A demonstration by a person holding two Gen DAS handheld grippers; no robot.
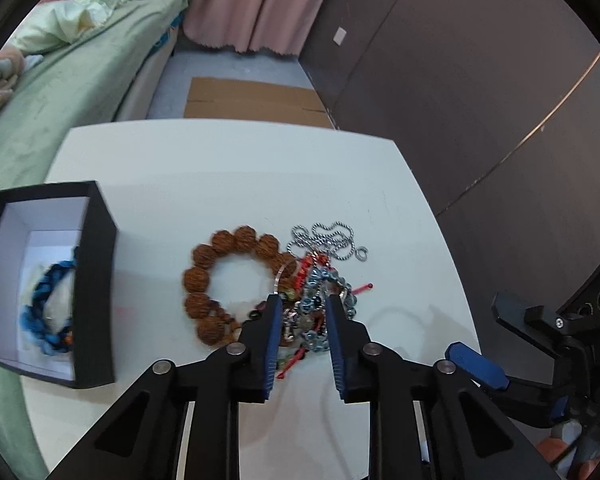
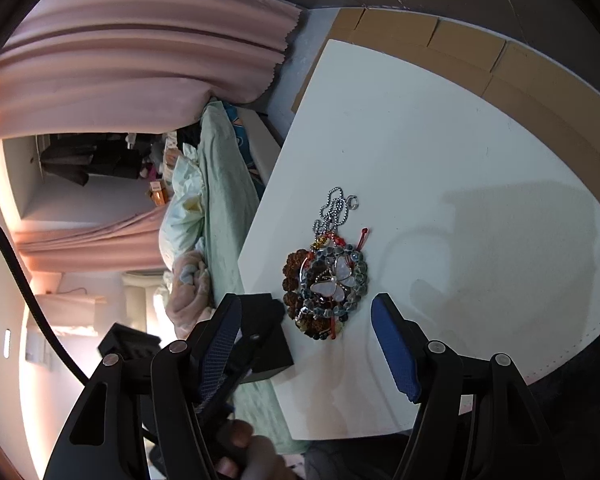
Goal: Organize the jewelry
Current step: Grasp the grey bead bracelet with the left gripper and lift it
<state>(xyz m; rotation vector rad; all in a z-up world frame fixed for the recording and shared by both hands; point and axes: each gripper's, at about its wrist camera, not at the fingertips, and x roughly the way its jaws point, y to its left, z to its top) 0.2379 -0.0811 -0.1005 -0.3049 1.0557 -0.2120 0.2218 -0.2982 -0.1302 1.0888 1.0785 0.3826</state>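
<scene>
My left claw [image 1: 302, 304] sits low in the centre of its frame, its blue pads [image 1: 274, 340] on either side of the tangled beads [image 1: 314, 312] in the jewelry pile on the white worktop [image 1: 220, 168]; I cannot tell whether they press on it. The brown bracelet [image 1: 220, 280] lies just left of the claw, the silver chain [image 1: 324, 240] just above. The black box [image 1: 94, 280] at left holds a blue bracelet [image 1: 46, 308]. My right claw [image 2: 306, 340] stands apart, empty, the pile [image 2: 328, 284] just above its gap.
</scene>
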